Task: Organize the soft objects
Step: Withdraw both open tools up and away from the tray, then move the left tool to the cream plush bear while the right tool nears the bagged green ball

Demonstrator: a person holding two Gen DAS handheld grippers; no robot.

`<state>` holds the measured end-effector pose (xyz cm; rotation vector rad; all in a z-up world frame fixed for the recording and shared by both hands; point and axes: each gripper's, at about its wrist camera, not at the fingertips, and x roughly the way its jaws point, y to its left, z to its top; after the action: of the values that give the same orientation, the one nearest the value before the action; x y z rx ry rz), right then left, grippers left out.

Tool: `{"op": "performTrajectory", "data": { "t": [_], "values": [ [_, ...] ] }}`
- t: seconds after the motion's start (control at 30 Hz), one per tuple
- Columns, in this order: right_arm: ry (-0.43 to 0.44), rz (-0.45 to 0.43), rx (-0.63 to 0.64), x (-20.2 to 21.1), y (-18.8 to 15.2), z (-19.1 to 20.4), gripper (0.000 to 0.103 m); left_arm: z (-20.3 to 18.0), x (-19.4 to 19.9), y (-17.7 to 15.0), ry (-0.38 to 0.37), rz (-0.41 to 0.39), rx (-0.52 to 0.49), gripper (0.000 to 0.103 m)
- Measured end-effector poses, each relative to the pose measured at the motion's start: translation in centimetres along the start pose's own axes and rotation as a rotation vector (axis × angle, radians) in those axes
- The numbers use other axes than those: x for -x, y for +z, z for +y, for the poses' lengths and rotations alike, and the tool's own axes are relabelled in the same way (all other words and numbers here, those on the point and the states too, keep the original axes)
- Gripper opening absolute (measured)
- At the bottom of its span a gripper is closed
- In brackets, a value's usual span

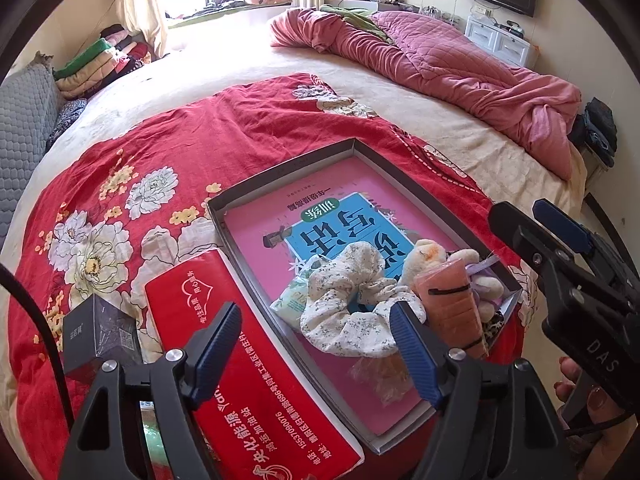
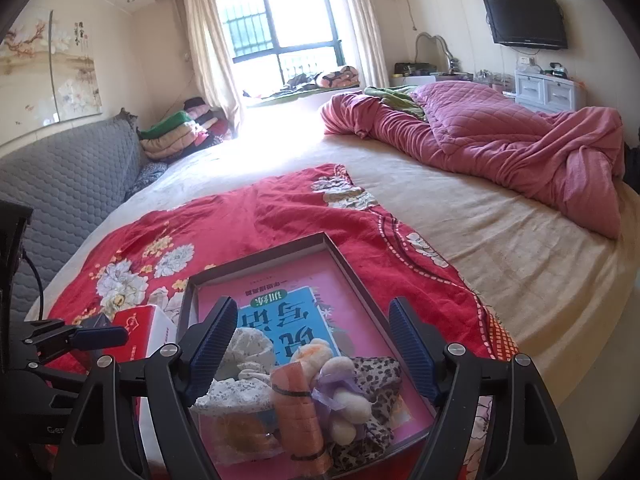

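Soft items gathered in the shallow grey cardboard tray (image 1: 280,170); sorting judged largely done.

In the left wrist view, a white floral fabric scrunchie (image 1: 352,304), a cream plush toy (image 1: 426,258) and a rolled orange cloth bound with black bands (image 1: 450,304) are seen piled at the tray's near corner, on a pink and blue book. The left gripper (image 1: 316,346) is held spread wide, nothing grasped, above a red rectangular tissue pack (image 1: 256,376) lying just beside the tray; a small black box (image 1: 100,332) also lies outside. In the right wrist view, a leopard-print fabric piece (image 2: 376,376) is seen beside the toy, and the right gripper (image 2: 310,346) is held spread and empty over the pile.
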<state>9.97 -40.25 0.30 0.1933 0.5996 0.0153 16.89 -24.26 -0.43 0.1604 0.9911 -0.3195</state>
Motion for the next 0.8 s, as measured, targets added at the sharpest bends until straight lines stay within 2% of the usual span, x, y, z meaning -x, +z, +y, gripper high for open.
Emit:
{"op": "performTrajectory", "data": {
  "t": [0.4, 0.8],
  "values": [
    [-0.057, -0.010, 0.056, 1.6, 0.1, 1.4, 0.079, 1.0, 2.0, -0.7, -0.002, -0.025, 0.020, 0.077],
    [-0.068, -0.048, 0.106, 3.4, 0.4, 3.1, 0.079, 2.0, 3.9, -1.8, -0.004, -0.049, 0.036, 0.077]
  ]
}}
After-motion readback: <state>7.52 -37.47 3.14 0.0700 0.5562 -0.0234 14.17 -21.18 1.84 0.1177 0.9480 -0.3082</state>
